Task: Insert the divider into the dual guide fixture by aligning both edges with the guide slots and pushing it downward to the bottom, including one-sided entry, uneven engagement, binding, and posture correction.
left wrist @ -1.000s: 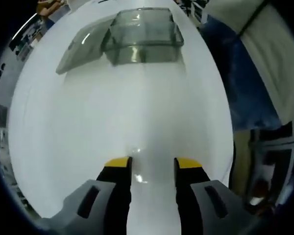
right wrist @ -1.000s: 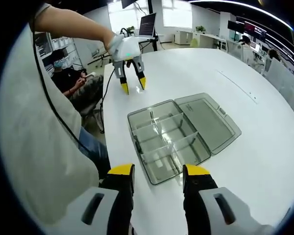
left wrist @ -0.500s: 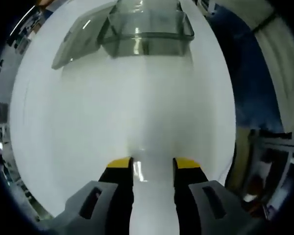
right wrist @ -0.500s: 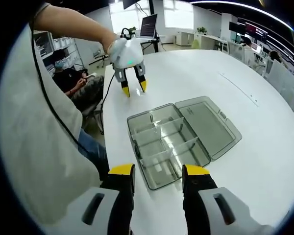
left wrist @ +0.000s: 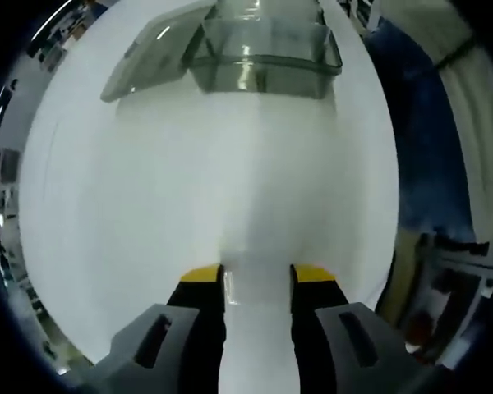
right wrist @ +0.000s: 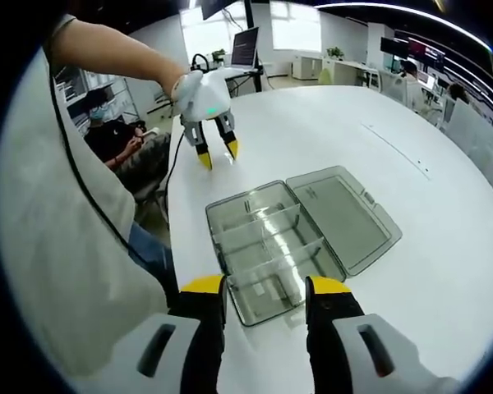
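Starting closest in: the right gripper (right wrist: 263, 287) has its yellow-tipped jaws parted with nothing between them, and it's sitting right at the near short end of the clear compartment box (right wrist: 267, 246). That box is basically dead ahead of the right jaws, so the right one is clearly the nearer of the two.

The box lies on the white table (right wrist: 444, 271) with its long axis running away from the right gripper and a bit to the left. Inside you can see clear dividers (right wrist: 267, 226) standing crosswise, splitting it into compartments. I honestly can't tell which one is the piece to be pushed down, or whether any of them is sitting high or crooked in its slots; it's all transparent plastic on transparent plastic. The hinged lid (right wrist: 341, 217) is flopped open flat on the table on the box's right side.

Further out, past the far end of the box, the left gripper (right wrist: 214, 154) hangs above the table, jaws apart and empty, pointing down. In the left gripper view its own jaws (left wrist: 255, 275) show the same gap with only bare table between them, and the box (left wrist: 263, 57) is well ahead at the top of the picture.

My guess: whichever grabs a divider, the right has the shorter reach, the left has to travel in first.
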### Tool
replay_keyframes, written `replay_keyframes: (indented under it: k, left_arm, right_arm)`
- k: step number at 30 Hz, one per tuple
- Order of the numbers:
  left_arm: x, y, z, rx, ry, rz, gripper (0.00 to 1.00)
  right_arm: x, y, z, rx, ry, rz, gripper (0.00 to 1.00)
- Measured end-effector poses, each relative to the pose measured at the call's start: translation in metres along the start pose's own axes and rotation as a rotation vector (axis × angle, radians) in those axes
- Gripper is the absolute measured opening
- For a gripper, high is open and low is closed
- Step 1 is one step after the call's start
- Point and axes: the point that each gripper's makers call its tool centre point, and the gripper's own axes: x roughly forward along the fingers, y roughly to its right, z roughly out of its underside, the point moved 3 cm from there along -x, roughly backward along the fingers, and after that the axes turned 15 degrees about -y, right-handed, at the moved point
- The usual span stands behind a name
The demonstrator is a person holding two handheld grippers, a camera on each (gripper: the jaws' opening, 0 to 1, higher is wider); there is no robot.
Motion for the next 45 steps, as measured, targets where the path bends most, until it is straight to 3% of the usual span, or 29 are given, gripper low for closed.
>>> replay_keyframes:
  k: [9, 20, 38, 45]
  left_arm:
    - [-0.021, -0.001, -0.011, -0.072, 0.077, -0.013, 0.26]
    - [-0.049, 0.007, -0.024, -0.085, 0.126, -0.038, 0.26]
    - [-0.112, 0.01, -0.062, -0.152, 0.31, -0.147, 0.26]
    - [-0.132, 0.012, -0.077, -0.147, 0.357, -0.178, 0.26]
  right_arm:
    - [-0.001, 0.003, -0.002, 0.025, 0.021, -0.004, 0.34]
    - [-0.001, 0.005, -0.008, 0.056, 0.038, -0.014, 0.33]
    - [-0.013, 0.006, -0.031, 0.141, 0.111, -0.093, 0.28]
    - [-0.02, 0.005, -0.039, 0.186, 0.147, -0.127, 0.24]
